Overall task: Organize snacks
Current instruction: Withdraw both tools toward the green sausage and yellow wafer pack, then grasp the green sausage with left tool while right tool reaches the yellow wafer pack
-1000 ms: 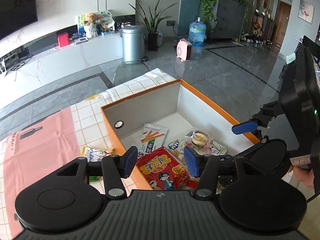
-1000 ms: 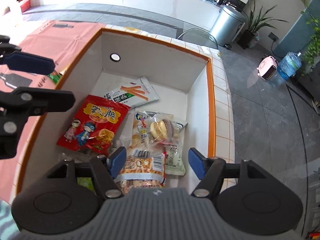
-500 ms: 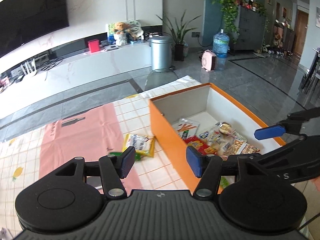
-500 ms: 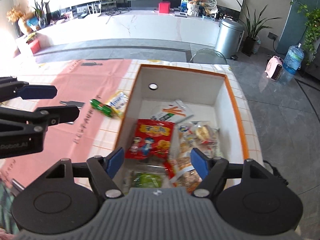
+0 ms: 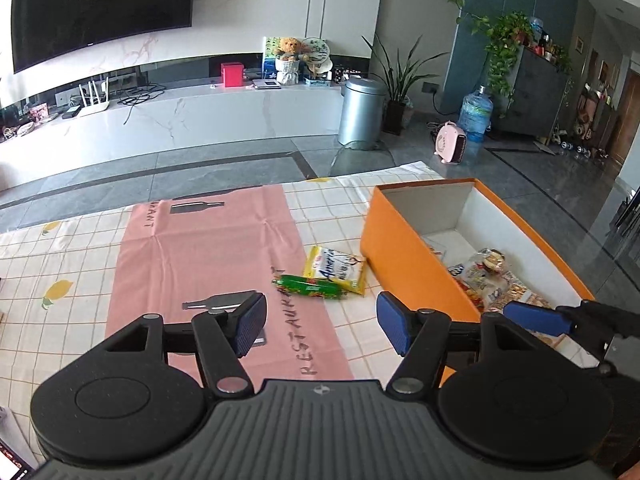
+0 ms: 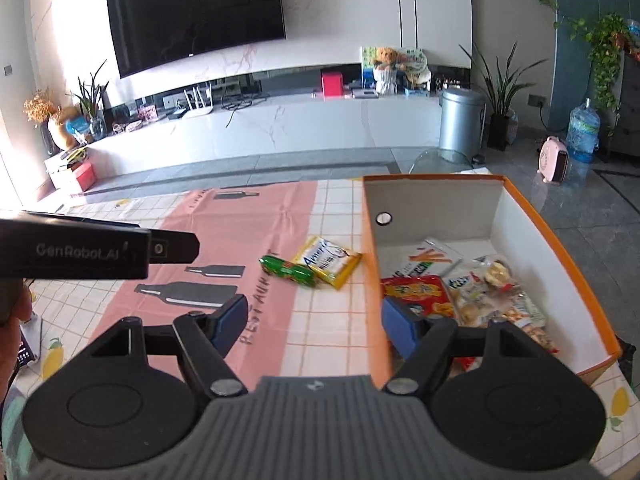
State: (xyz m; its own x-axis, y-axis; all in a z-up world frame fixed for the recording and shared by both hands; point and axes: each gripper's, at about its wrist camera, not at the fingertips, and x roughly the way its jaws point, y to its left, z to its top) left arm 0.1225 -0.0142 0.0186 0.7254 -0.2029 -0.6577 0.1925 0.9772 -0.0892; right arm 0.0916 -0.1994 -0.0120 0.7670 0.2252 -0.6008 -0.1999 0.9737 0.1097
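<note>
On cloth: 1 green packet | 1 yellow packet | 1 orange box

This is a home, in the living room. A big black TV hangs on the wall over a long white shelf. A teddy bear sits on the shelf. Green plants, a silver bin and a water jug stand on the shiny gray floor.

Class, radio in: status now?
Both grippers, left gripper and right gripper, open, empty. Green snack and yellow packet outside orange box. Nothing blocking.
</note>
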